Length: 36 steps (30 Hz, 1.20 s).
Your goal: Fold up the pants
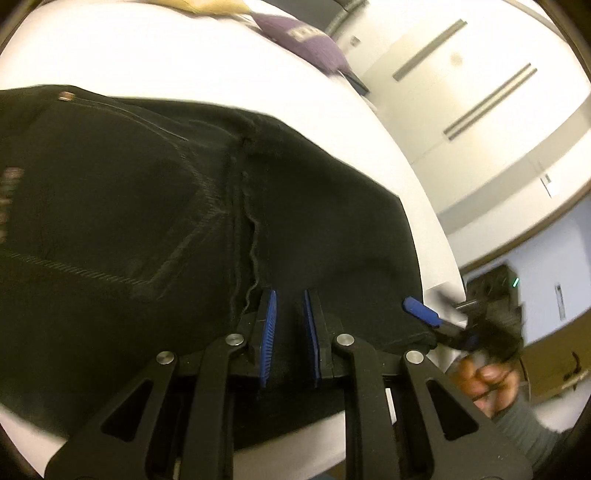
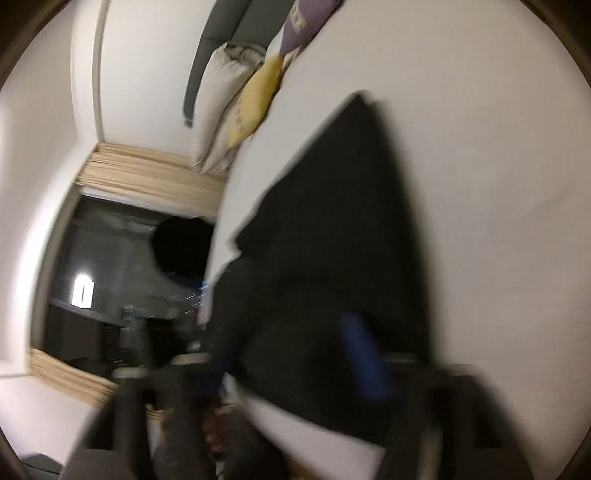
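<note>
Black pants (image 1: 166, 206) lie on a white bed (image 1: 147, 48), with a back pocket and a seam showing. My left gripper (image 1: 290, 299) hovers just over the pants near the bed's front edge, its blue pads a small gap apart and nothing between them. My right gripper (image 1: 424, 312) shows at the pants' right edge in the left wrist view, held by a hand. In the blurred right wrist view the pants (image 2: 332, 229) stretch away across the bed (image 2: 480, 147); one blue finger pad (image 2: 360, 350) lies over the cloth, the other is hidden.
A purple pillow (image 1: 306, 40) and a yellow one (image 1: 207, 7) lie at the far end of the bed. In the right wrist view a yellow pillow (image 2: 258, 99) and a grey one (image 2: 221, 107) lean by the headboard. A dark window (image 2: 122, 280) is beyond the bed's left edge.
</note>
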### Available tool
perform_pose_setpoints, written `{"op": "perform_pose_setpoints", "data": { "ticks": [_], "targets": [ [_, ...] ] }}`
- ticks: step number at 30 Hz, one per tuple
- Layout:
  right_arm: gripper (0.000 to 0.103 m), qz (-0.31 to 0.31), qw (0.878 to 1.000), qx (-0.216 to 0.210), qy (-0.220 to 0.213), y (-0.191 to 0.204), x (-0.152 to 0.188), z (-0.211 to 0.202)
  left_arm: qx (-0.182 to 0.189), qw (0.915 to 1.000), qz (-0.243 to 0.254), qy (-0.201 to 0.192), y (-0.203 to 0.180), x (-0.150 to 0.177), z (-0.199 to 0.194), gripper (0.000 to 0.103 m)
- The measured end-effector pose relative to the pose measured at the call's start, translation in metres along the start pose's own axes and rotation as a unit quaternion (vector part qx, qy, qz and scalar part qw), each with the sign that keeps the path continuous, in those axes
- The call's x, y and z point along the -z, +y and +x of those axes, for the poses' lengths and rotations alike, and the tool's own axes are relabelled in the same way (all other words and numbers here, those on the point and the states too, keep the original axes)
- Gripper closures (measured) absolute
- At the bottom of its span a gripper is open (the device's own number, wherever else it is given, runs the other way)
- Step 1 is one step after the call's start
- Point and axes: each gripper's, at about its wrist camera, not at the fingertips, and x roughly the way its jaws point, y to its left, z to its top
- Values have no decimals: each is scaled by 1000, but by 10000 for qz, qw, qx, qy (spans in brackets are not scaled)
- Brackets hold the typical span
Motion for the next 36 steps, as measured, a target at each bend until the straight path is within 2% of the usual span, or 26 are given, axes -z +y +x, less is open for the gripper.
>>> {"op": "perform_pose_setpoints", "data": {
  "ticks": [1,2,3,4,6,7,8,9,10,11,13,15,19,23,25,31,33,36],
  "targets": [
    [95,218,9996,168,-11,-11,0,-9,-81,9999,-40,-128,3,2,-12,88],
    [95,380,9991,197,-39,-13,1,-16,-105,9994,-95,-317,7,3,-29,88],
    [86,438,9986,275,-102,-12,0,-25,-105,9983,-204,-541,16,4,-52,88],
    [61,310,9983,396,-281,1,-5,-30,-157,9968,-342,-707,26,3,-71,88],
    [32,46,9978,277,-601,22,-3,-47,-343,9908,-743,-1080,54,8,-110,86],
    [31,-25,9973,186,-710,31,-3,-50,-436,9870,-940,-1229,67,9,-126,83],
    [31,-82,9969,41,-780,37,-5,-56,-543,9816,-1164,-1413,82,13,-143,71],
    [31,-95,9968,-53,-793,42,-9,-53,-635,9747,-1410,-1615,98,17,-159,42],
    [31,-83,9967,-135,-792,48,-11,-46,-709,9660,-1679,-1834,113,21,-173,27],
    [31,-66,9969,-147,-774,50,-10,-43,-794,9505,-2075,-2172,132,28,-190,13],
    [31,-71,9976,-215,-660,56,-12,-25,-790,9330,-2537,-2427,158,35,-210,12],
    [31,-88,9982,-252,-543,71,-10,-3,-750,9259,-2805,-2419,176,39,-214,12],
    [31,-143,9991,-238,-323,77,-5,17,-647,9277,-2900,-2260,189,41,-200,12],
    [31,-209,9991,-274,-257,84,0,18,-618,9336,-2846,-2086,192,39,-181,12],
    [31,-230,9989,-291,-271,86,-2,17,-521,9329,-2893,-2082,186,48,-155,12],
    [31,-217,9986,-326,-350,86,-3,16,-33,9240,-3135,-2188,205,44,-132,12],
    [31,-191,9987,-318,-336,85,-2,18,141,9193,-3220,-2258,211,38,-133,13],
    [31,-160,9989,-326,-305,83,2,17,248,9194,-3205,-2266,216,29,-134,14]
  ]
}}
